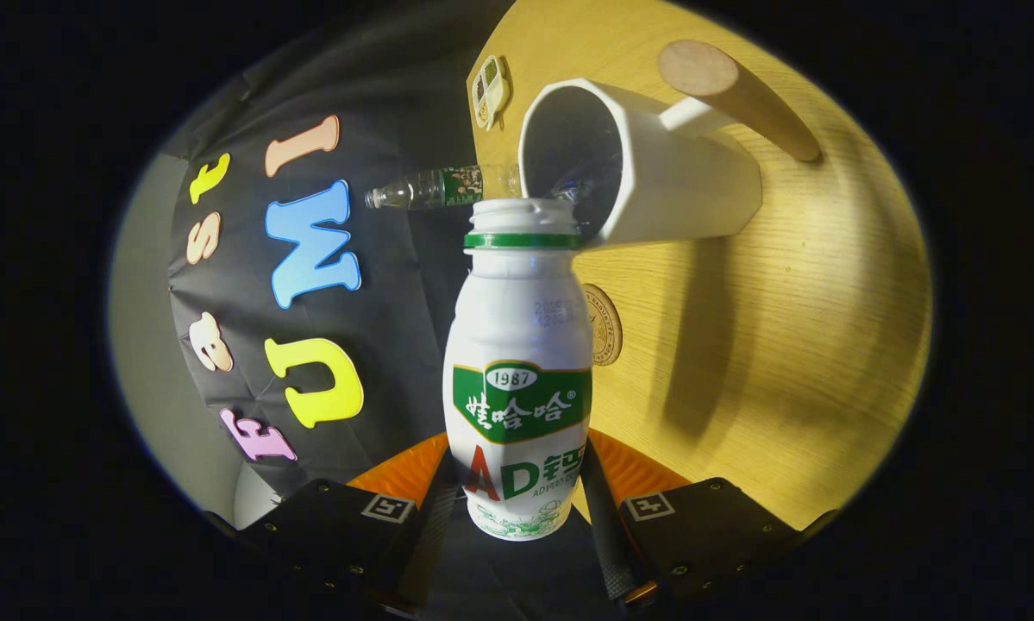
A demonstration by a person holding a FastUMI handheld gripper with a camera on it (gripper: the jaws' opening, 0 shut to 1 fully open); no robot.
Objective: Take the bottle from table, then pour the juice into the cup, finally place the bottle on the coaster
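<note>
The bottle (518, 371) sits clamped between my fingers (607, 526), tipped so its open mouth meets the cup (654, 172) rim; I should tilt slowly, keeping the mouth inside the rim; the coaster (604, 325) waits just behind on the table (792, 345).

Your fingers (607, 526) are mostly cut off at the bottom, and the white bottle (517, 362) hides where their pads meet its base, so you cannot confirm the contact itself. That bottle covers part of the round coaster (607, 326) on the bench (784, 345) and part of the cup (646, 168) rim. You cannot tell what the dark cup interior holds. The clear bottle (426, 188) beyond runs behind the cup.
</note>
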